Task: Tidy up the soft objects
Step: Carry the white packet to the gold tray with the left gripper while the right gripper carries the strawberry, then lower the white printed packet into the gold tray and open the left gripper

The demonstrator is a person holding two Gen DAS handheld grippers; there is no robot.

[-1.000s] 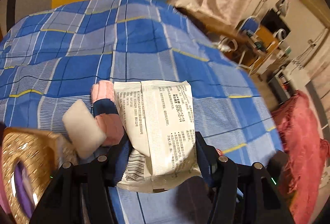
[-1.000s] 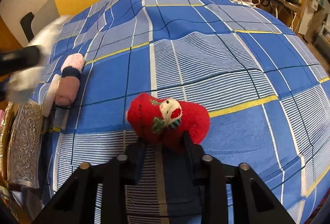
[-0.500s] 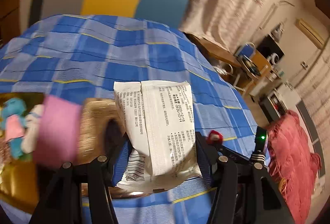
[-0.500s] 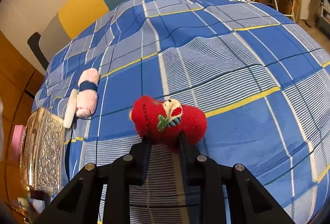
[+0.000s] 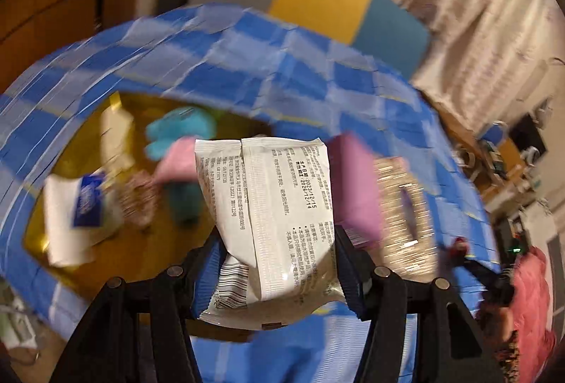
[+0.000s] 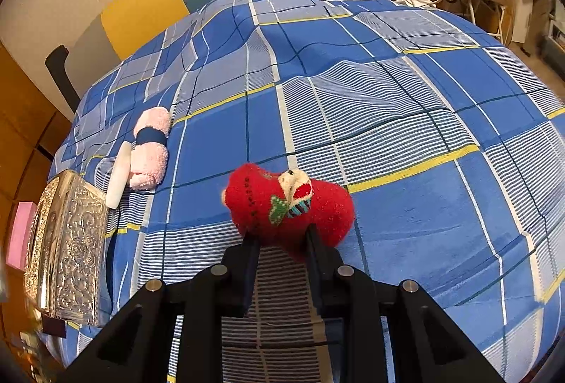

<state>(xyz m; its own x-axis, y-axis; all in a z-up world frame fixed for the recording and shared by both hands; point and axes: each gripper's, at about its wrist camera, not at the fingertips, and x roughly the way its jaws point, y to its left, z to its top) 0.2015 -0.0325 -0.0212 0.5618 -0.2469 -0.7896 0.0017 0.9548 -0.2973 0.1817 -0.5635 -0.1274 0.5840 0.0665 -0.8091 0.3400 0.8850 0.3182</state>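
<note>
Left wrist view: the left claw [image 5: 279, 271] clamps a white packet [image 5: 272, 217] between its pads, now above a golden tray [image 5: 106, 263] of blurred soft toys, where earlier only bed showed. Right wrist view: the right claw [image 6: 282, 241], angled downward, narrowly pinches a red sock [image 6: 287, 204] against the blue checked bedspread [image 6: 406, 121], unmoved.

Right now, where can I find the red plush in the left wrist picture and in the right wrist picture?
Left wrist: the red plush is a small blurred spot near the right edge, far to the right of the white packet.
Right wrist: it sits at the centre, pinched in the right tool.
Shared landmark: the embossed metal box, right of centre in the left wrist view, at the left edge in the right wrist view.
</note>
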